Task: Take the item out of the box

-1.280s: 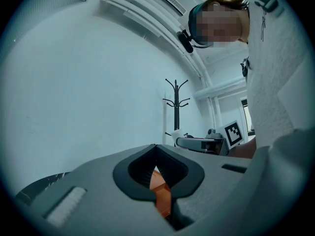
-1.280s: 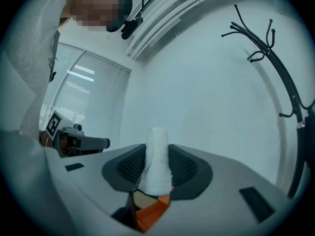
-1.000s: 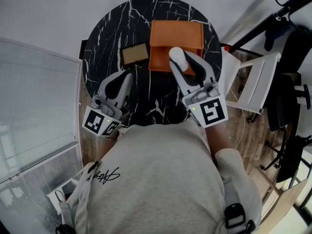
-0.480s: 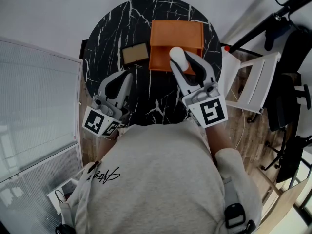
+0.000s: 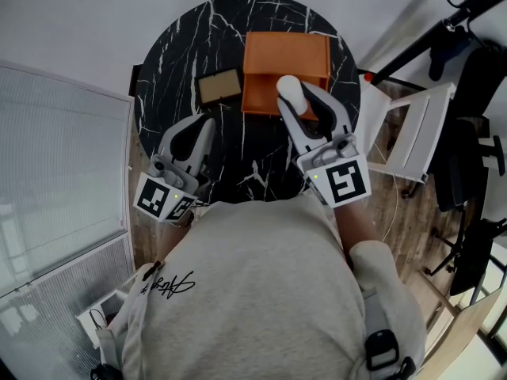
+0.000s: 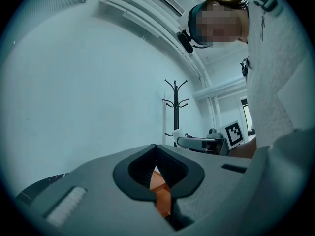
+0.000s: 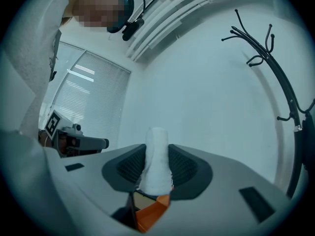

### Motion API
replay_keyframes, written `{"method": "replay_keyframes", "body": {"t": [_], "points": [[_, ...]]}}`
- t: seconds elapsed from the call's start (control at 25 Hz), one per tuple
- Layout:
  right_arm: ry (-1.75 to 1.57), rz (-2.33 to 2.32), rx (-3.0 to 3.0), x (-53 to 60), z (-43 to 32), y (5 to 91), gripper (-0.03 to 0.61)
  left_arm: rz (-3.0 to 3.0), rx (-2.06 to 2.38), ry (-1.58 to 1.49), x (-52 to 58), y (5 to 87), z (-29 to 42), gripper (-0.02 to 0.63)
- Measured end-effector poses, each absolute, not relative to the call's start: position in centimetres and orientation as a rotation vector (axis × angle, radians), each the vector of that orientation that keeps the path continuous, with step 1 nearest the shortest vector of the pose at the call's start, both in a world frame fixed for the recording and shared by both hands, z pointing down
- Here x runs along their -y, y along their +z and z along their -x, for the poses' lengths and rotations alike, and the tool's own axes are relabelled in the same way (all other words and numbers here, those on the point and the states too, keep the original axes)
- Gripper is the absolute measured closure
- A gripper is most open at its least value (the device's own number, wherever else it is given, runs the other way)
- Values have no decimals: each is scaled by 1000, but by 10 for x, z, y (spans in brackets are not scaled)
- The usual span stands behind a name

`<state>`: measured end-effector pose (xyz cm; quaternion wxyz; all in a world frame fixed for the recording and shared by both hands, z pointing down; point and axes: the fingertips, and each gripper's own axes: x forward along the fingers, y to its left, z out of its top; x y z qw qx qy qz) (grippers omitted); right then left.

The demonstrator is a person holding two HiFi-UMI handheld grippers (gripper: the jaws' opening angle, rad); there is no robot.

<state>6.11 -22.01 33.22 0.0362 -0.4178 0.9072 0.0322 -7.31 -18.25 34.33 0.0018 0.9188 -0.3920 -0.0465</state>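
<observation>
Head view steeply above table (image 5: 182,54), gripper views close behind jaws, tilted upward, sharing box (image 5: 285,62).

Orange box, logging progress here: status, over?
Right gripper shut on white fabric-like roll, at near edge of orange rectangular box. Left gripper shut, empty. Nothing in the way.

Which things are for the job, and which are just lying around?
For the job: orange box; white roll, held in the right gripper.
Lying about: small tan box beside the orange one; white chair; coat stand.
</observation>
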Motion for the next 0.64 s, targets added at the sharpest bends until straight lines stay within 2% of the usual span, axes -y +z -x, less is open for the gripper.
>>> {"method": "replay_keyframes", "body": {"t": [0.64], "points": [[114, 1294, -2788, 221, -60, 328, 440, -2889, 1223, -150, 183, 340, 75, 611]]}}
